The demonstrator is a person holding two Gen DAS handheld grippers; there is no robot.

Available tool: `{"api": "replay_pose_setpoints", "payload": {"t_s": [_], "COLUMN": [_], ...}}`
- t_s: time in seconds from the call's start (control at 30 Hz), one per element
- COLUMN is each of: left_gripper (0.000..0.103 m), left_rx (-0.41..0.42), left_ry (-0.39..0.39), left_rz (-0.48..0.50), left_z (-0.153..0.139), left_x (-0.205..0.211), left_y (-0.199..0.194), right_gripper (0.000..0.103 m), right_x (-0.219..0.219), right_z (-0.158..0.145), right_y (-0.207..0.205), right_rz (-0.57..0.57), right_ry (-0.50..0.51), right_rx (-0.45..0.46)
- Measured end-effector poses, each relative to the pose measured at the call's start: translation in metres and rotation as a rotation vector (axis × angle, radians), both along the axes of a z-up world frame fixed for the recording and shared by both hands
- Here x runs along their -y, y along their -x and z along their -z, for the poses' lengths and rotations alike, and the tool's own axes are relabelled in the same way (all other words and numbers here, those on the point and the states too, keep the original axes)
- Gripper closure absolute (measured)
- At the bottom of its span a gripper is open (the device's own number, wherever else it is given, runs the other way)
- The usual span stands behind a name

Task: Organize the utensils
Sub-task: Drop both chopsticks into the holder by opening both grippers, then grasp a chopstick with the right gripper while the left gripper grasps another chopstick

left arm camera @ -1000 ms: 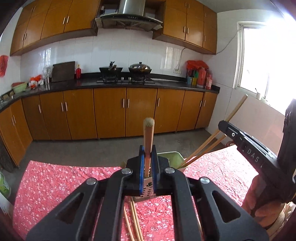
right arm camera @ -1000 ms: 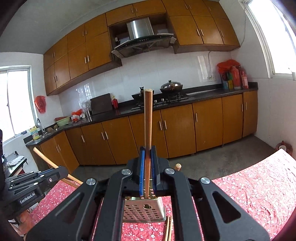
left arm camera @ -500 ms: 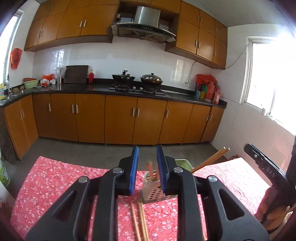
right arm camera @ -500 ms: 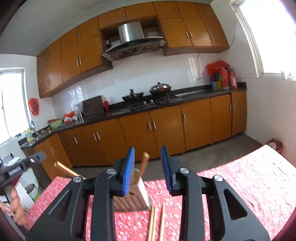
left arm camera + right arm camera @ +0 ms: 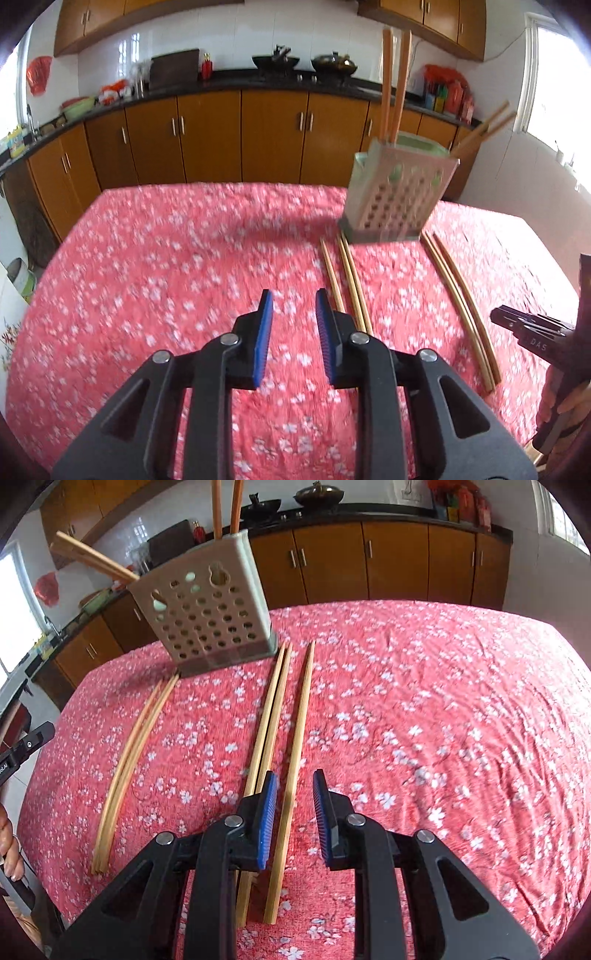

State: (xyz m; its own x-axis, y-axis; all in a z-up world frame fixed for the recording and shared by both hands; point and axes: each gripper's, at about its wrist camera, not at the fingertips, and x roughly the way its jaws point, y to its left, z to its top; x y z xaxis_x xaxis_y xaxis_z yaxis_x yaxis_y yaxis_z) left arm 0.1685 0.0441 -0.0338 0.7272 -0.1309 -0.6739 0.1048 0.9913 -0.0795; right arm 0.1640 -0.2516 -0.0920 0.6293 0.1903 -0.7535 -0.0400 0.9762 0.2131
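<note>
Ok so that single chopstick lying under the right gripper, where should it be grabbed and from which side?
Probably from above, near its middle. The chopstick lies flat on the cloth, apart from the pair to its left, so one finger could fit between them. The right gripper is closing, pressing nothing.

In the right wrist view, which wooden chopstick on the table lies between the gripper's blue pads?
The single wooden chopstick lying alone, rightmost; the right gripper, jaws closing, straddles it. The others lie grouped further left.

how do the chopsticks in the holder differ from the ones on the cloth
The chopsticks in the holder stand upright or lean out of the perforated holder; the chopsticks on the cloth lie flat in front of it. Some of the standing ones look darker orange, the flat ones paler. All are long, thin wooden sticks.
</note>
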Motion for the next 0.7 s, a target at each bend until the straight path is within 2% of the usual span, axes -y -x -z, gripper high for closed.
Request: {"api": "replay_pose_setpoints", "payload": {"t_s": [0.1, 0.2, 0.33, 0.43, 0.6, 0.7], "left_gripper": [0.078, 0.078, 0.078, 0.082, 0.085, 0.091], "left_rx": [-0.041, -0.081, -0.132, -0.161, -0.185, -0.193], "left_ry": [0.03, 0.065, 0.104, 0.115, 0.113, 0.058], "left_rz": [0.027, 0.051, 0.081, 0.105, 0.123, 0.12], "left_z": [0.017, 0.031, 0.047, 0.054, 0.062, 0.066], "left_x": [0.005, 0.012, 0.018, 0.025, 0.035, 0.042], "left_y": [0.004, 0.003, 0.0, 0.003, 0.002, 0.002], "right_gripper": [0.083, 0.095, 0.095, 0.095, 0.095, 0.095], "right_x": [-0.006, -0.007, 0.016, 0.037, 0.042, 0.04], "right_z": [0.012, 0.012, 0.01, 0.012, 0.014, 0.014], "right_y": [-0.005, -0.005, -0.007, -0.005, 0.005, 0.006], "right_rz": [-0.004, 0.01, 0.13, 0.166, 0.159, 0.151], "right_ry": [0.021, 0.071, 0.09, 0.073, 0.081, 0.085], "right_rx": [-0.026, -0.015, -0.017, -0.02, -0.013, -0.01]}}
